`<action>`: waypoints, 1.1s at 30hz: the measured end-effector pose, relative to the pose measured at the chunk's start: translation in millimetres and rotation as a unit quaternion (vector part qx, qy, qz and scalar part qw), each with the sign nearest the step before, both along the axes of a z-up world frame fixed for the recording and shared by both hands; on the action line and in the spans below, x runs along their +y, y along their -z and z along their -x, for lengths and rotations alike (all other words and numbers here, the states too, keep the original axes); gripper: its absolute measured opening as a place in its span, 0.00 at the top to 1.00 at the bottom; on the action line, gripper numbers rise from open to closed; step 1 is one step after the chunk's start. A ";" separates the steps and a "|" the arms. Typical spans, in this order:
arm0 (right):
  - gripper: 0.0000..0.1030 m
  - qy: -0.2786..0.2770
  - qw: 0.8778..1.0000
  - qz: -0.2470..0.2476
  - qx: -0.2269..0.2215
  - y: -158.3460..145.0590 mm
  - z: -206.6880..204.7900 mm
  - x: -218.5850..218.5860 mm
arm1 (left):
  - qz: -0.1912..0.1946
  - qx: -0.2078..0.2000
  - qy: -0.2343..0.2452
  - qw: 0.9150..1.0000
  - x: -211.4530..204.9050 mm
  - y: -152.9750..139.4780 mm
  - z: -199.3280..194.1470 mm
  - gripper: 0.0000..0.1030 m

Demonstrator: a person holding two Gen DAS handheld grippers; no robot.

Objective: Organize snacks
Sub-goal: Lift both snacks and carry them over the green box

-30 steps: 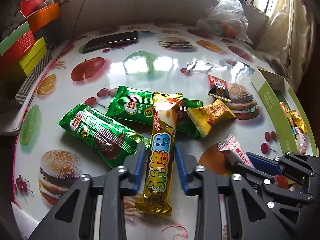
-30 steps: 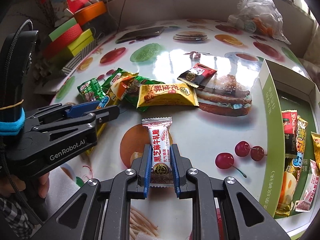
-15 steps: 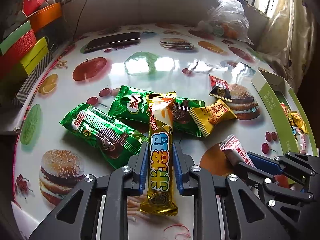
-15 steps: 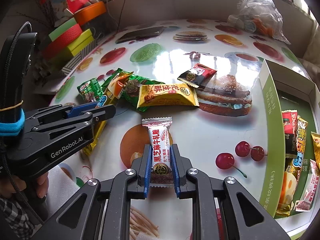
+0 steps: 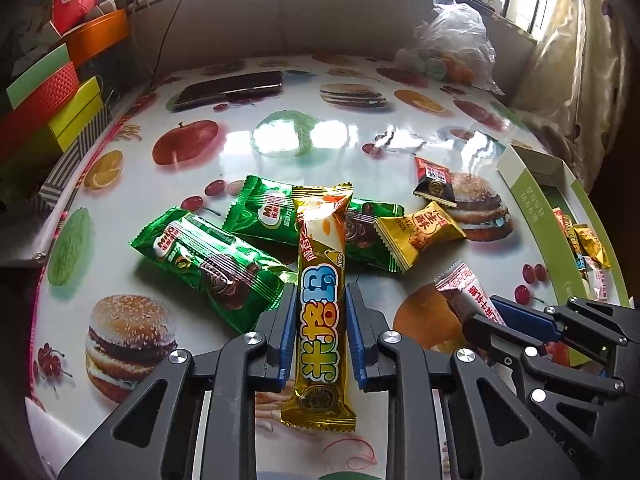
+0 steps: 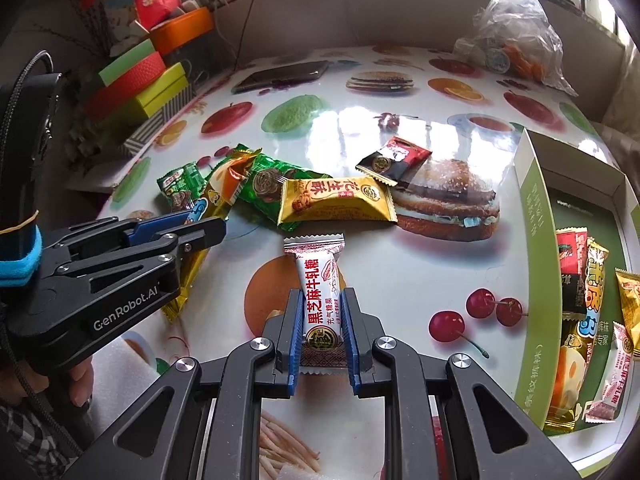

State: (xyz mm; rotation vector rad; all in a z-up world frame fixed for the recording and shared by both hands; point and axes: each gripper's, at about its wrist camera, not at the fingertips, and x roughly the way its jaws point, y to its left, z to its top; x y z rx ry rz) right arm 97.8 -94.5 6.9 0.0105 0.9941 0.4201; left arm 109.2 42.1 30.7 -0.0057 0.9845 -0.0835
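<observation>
Left claw (image 5: pixel 320 332) clamped around gold snack bar (image 5: pixel 321 300), right claw (image 6: pixel 320 332) around white candy (image 6: pixel 320 300).

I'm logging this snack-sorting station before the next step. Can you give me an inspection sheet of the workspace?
Surface: glossy food-print tablecloth.
Job's things: two green packs, yellow pack, dark candy loose; green box holds several snacks.
Clutter: phone, plastic bag.
Grippers: left gripper shut on gold bar; right gripper shut on white candy.
Cables: thin cable on the back wall.
Surroundings: stacked colourful boxes, windows behind.
</observation>
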 end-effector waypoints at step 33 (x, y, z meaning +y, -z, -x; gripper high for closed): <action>0.83 0.041 0.998 -0.010 -0.054 -48.0 10.5 -26.7 | 0.003 -0.043 0.037 0.998 -32.9 -45.9 20.6 0.77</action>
